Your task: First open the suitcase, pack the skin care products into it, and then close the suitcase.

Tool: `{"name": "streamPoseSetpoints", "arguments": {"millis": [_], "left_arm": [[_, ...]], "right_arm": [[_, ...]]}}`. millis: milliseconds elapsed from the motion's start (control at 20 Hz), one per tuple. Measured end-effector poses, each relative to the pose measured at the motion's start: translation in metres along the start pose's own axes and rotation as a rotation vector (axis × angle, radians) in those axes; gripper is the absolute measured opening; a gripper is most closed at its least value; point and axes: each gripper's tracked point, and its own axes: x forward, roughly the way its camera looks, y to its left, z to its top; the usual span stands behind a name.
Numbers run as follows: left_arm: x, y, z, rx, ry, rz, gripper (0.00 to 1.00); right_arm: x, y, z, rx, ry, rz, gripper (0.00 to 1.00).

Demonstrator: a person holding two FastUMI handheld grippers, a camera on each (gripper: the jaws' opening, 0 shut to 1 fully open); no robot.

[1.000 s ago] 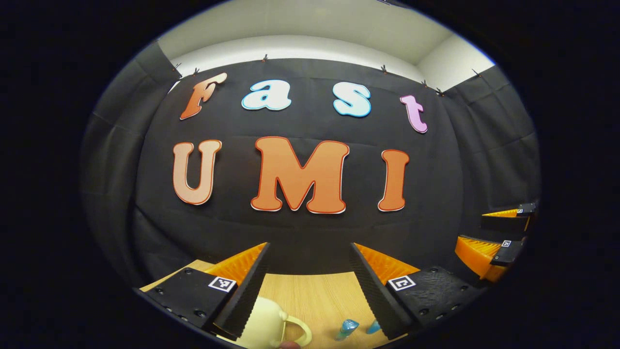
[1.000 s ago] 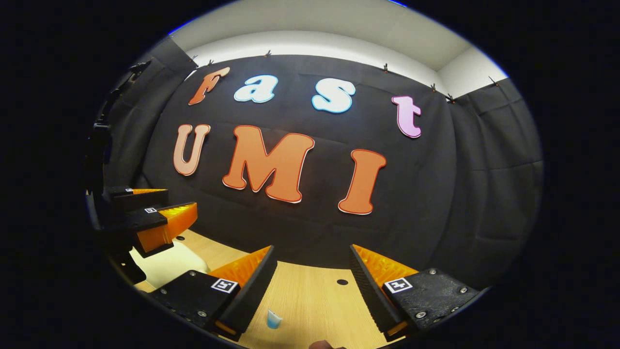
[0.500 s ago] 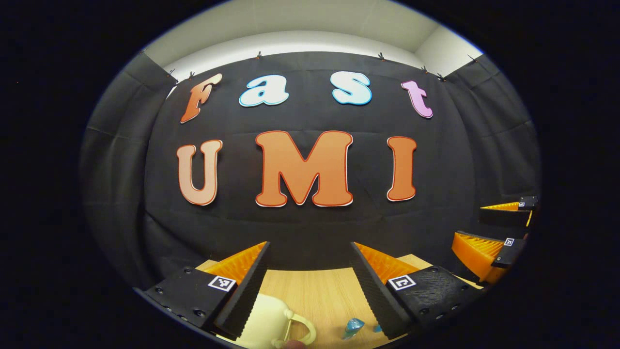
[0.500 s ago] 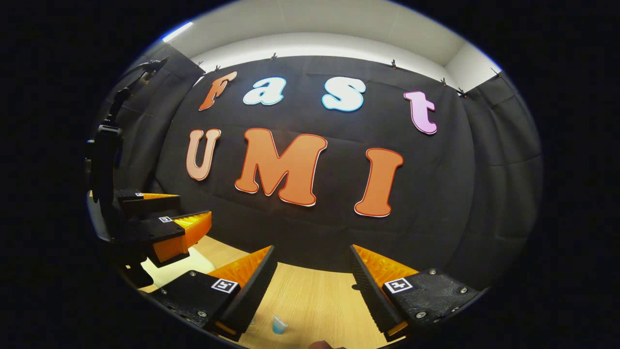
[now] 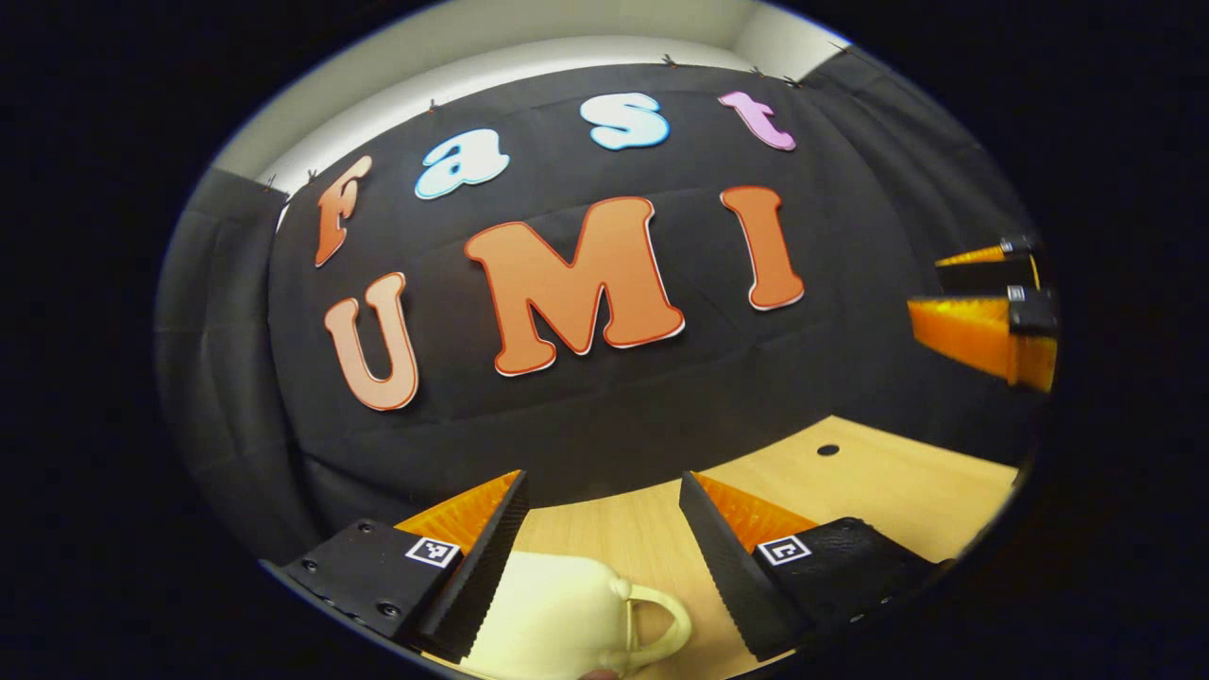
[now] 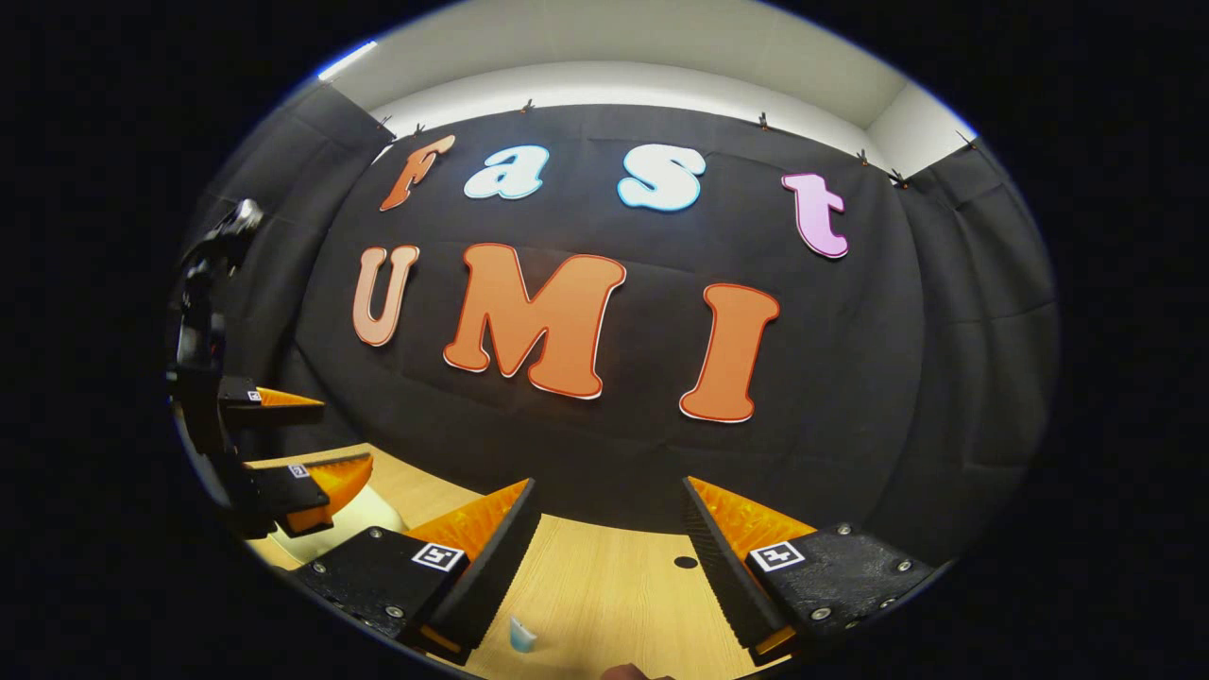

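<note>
A: How far along are we?

B: At the very start, I judge. The suitcase (image 5: 557, 619), cream with a loop handle, sits on the table (image 5: 888, 482) just under the left gripper (image 5: 600, 515). So little of it shows that I cannot tell whether it is shut or open. Opening, packing and closing all look left to do.

A: And the grippers?

B: Both have their jaws spread wide with nothing between them. The right gripper (image 6: 609, 519) hangs above bare wood, and a pale blue tube (image 6: 521, 634) stands near its left finger.

A: Counts?

B: One suitcase, one blue tube in sight, two grippers. One dark hole (image 6: 686, 562) in the tabletop. If there are more products, I cannot see them from here.
</note>
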Motion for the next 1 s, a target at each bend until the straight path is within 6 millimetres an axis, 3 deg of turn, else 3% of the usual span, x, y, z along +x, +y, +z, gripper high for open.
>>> {"name": "streamPoseSetpoints", "arguments": {"millis": [400, 750, 950, 1000], "left_arm": [[0.012, -0.025, -0.071, 0.257, 0.091, -0.086, 0.98], [0.025, -0.032, -0.131, 0.456, 0.195, -0.161, 0.97], [0.027, -0.041, -0.162, 0.562, 0.252, -0.215, 0.97], [0.022, -0.044, -0.171, 0.581, 0.265, -0.227, 0.93]], "right_arm": [[-0.003, -0.025, -0.011, -0.009, 0.026, -0.048, 0.94], [-0.012, -0.043, -0.017, -0.016, 0.042, -0.083, 0.94], [-0.016, -0.051, -0.021, -0.013, 0.049, -0.094, 0.94], [-0.016, -0.053, -0.021, -0.016, 0.05, -0.098, 0.94]]}}
